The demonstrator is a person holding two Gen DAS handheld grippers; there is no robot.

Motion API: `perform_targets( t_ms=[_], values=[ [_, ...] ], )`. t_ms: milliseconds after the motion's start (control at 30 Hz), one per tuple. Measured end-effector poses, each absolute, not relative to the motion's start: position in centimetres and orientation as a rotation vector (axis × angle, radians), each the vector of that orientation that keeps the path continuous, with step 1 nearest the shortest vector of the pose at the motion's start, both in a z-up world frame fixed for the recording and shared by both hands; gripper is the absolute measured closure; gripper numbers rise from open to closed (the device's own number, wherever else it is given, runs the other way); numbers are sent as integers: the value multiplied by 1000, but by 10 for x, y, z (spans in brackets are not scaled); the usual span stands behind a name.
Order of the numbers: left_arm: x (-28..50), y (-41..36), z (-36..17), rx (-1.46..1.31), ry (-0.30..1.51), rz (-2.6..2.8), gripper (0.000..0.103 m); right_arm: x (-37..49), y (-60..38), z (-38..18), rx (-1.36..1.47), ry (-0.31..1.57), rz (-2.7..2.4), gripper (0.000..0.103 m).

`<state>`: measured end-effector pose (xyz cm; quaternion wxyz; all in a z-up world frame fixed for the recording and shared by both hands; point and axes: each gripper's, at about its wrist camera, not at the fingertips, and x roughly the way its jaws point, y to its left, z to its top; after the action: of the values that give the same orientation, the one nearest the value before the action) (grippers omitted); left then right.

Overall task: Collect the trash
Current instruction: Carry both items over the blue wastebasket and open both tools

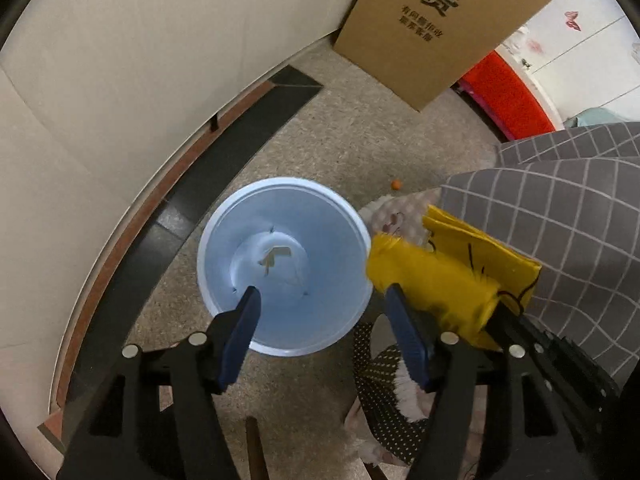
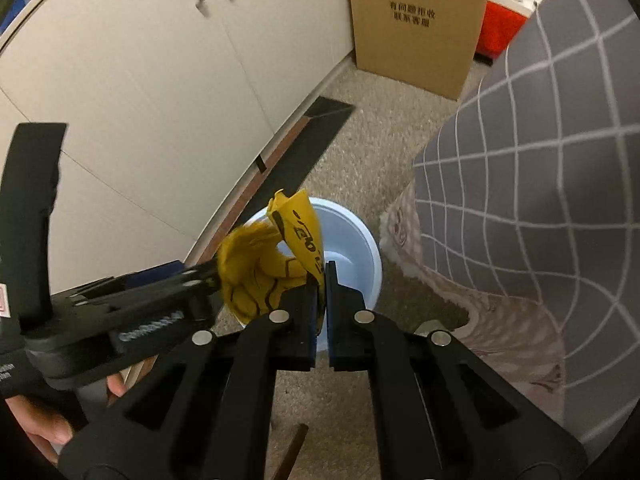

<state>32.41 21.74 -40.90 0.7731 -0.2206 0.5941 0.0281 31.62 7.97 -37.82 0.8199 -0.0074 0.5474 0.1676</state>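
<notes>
**Operator:** Left tongs (image 1: 320,300) are standing open over the pale blue bin (image 1: 248,280), and I'm seeing nothing between the blue pads (image 1: 240,340). Right tongs (image 2: 322,276) are pinching shut on the yellow wrapper (image 2: 300,232), gripping its lower edge.

**Spotter:** Where is that wrapper hanging?

**Operator:** It's dangling crumpled above the bin's rim on the right side, as the left camera is showing it (image 1: 440,272). In the right wrist view the left tongs' body (image 2: 132,308) is crossing just beside the wrapper, with a hand (image 2: 44,428) showing below it.

**Spotter:** What's crowding you?

**Operator:** A grey checked cloth (image 1: 560,220) is draping close on the right, with a patterned fabric (image 2: 500,320) lying beneath its edge, next to the bin. White cabinet doors (image 2: 140,100) are curving along the left, a dark strip (image 1: 224,160) running at their foot. A cardboard box (image 1: 440,20) is standing further back on the speckled floor (image 1: 360,140), something red (image 1: 508,92) behind it.

**Spotter:** And inside the bin?

**Operator:** A few small pale scraps (image 1: 274,258) are lying at the bottom.
</notes>
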Motion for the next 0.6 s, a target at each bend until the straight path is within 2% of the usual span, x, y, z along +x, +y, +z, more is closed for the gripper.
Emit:
perform_targets(
  t_ms=[233, 467, 567, 600],
  values=[
    [302, 243, -414, -492, 1276, 155, 35, 320, 97, -391, -4, 1192, 380, 99],
    [292, 260, -401, -493, 1249, 237, 34, 323, 112, -385, 15, 1179, 412, 99],
    [287, 265, -394, -491, 1229, 263, 32, 323, 112, -376, 46, 1141, 442, 94],
    [286, 267, -392, -489, 1223, 273, 30, 323, 111, -374, 48, 1142, 449, 85]
  ],
)
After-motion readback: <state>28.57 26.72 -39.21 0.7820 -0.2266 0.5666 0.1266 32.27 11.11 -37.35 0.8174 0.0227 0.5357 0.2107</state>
